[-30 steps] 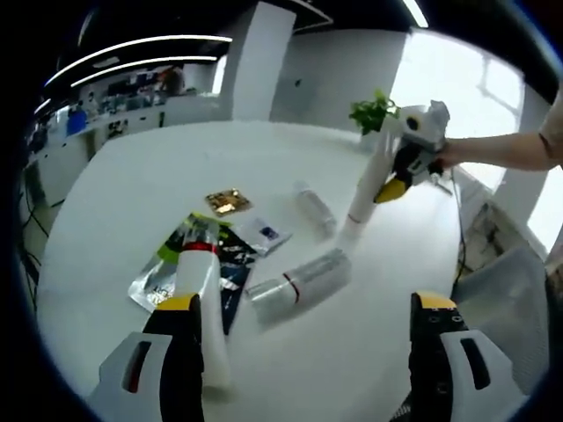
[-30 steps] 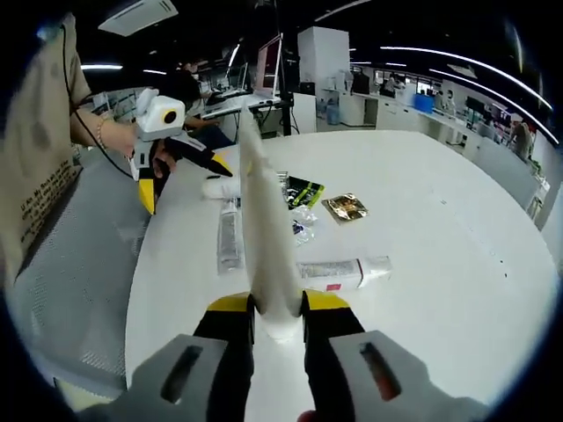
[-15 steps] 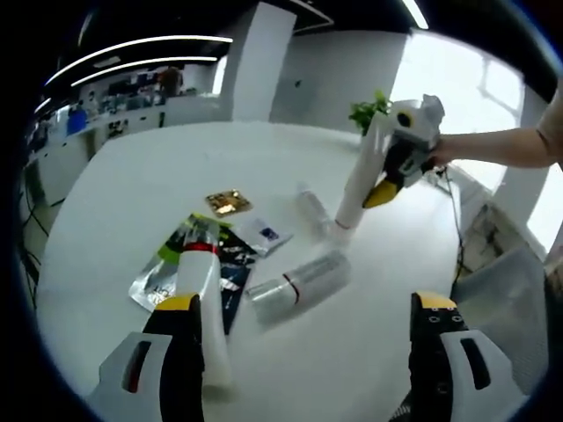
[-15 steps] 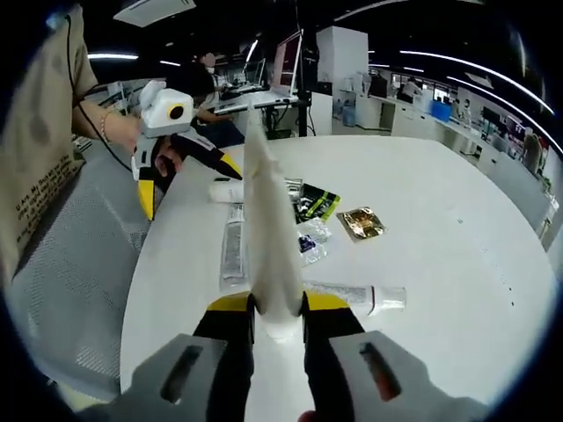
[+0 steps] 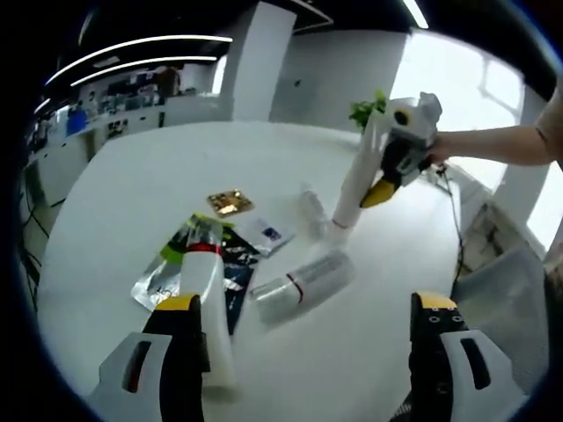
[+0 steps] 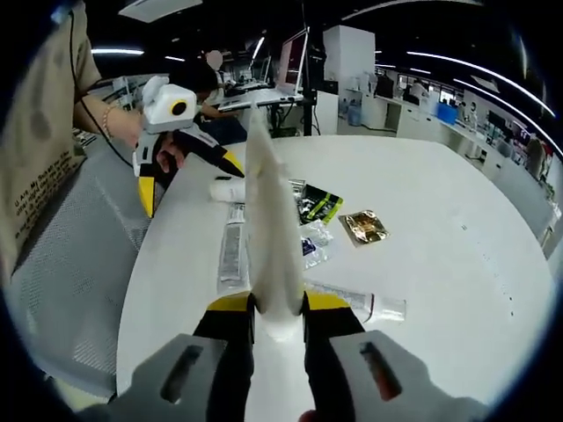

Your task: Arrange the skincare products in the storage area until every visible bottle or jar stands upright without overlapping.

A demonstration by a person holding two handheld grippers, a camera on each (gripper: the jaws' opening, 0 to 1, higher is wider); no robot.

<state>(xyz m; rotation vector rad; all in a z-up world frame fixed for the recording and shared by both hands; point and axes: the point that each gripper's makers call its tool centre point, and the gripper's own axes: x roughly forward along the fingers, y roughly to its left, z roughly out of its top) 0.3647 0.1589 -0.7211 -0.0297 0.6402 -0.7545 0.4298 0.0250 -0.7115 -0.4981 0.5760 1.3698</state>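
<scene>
White tube (image 6: 271,255) clamped upright in right gripper (image 6: 278,309); left gripper (image 5: 308,316) jaws apart above white table (image 5: 132,185).

Bright window glare, ceiling strips, soft fisheye-warped edges.

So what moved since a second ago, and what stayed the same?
The right gripper, shut on the tall white tube throughout, carried it across the white table toward the products lying in the middle. The left gripper stayed open beside the red-banded tube. The clear tube, sachets and packets lie as before.
</scene>
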